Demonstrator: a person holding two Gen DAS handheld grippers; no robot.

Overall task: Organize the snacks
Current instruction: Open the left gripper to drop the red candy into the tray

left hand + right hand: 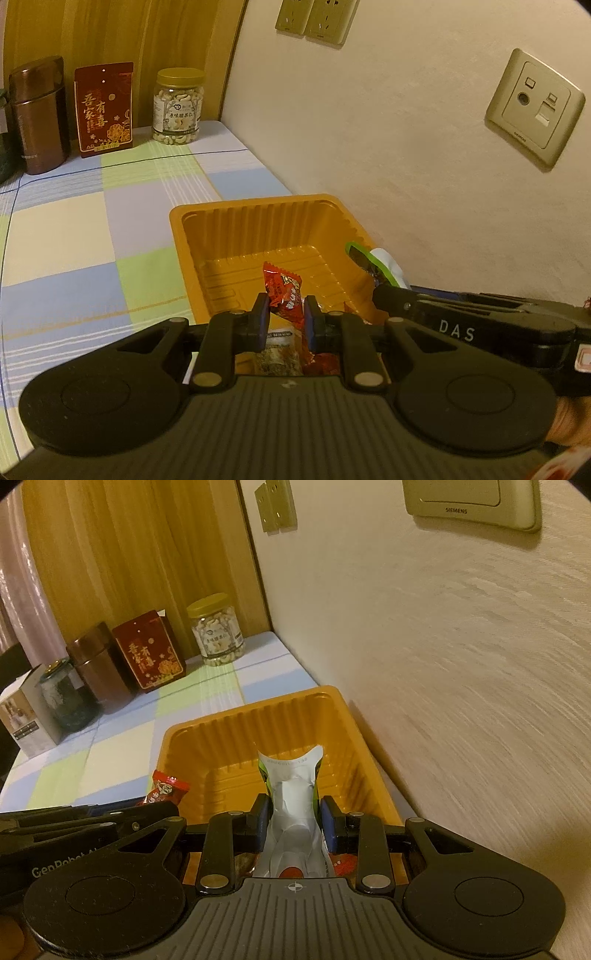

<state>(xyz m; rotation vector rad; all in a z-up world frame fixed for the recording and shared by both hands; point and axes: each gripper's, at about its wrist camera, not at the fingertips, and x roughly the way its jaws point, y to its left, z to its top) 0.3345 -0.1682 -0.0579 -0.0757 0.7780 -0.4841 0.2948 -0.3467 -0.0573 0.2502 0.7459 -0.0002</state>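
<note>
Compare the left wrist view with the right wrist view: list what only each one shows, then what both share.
Only the left wrist view shows the data socket plate on the wall and loose snack packets under the left gripper.

Only the right wrist view shows the dark glass jar and white box.

Both show the orange tray, cashew jar, red box, brown canister, the left gripper's red packet and the right gripper's green-and-white packet.

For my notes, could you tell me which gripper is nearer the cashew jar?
Left, slightly. The left gripper sits on the jar's side of the orange tray; the right gripper is by the wall.
</note>
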